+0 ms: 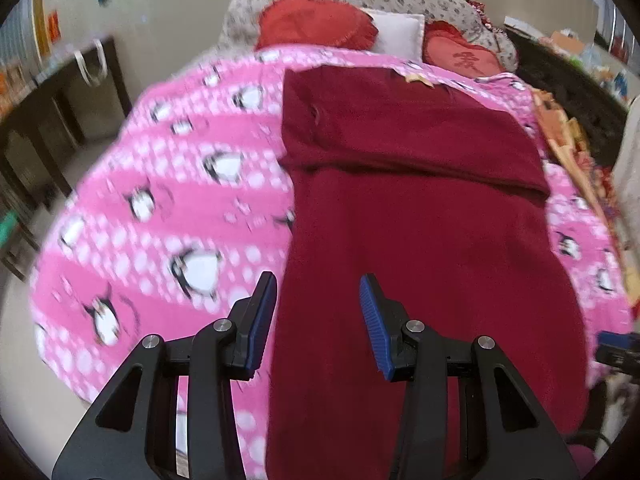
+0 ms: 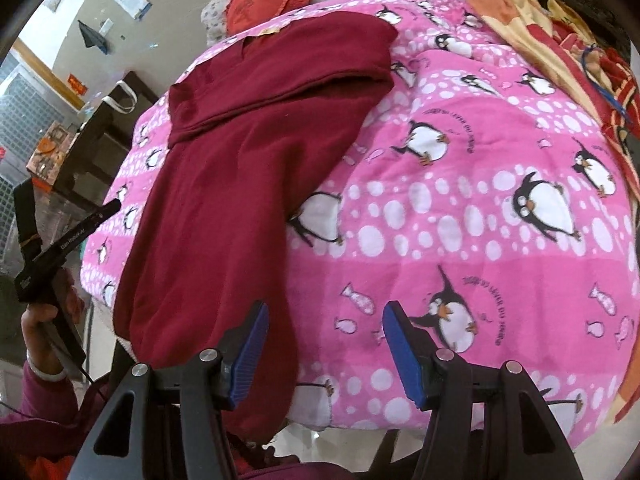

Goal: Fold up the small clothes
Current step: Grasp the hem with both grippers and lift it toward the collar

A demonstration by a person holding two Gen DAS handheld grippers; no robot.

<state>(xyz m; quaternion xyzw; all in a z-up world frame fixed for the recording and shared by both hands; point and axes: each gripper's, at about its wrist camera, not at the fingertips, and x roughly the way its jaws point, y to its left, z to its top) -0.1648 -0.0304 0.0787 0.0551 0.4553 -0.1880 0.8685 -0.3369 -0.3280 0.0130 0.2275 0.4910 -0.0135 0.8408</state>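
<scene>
Maroon garment lies flat beneath the left gripper and beside the right gripper, both parted, holding nothing

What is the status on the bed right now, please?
Left gripper open, nothing held. Right gripper open, empty. Maroon garment flat on pink penguin blanket, top part folded over. Nothing in the way.

A bed is covered by a pink penguin-print blanket. At its head lie two red heart-shaped cushions and a white pillow. An orange and yellow patterned cloth is bunched along the bed's right edge.
</scene>
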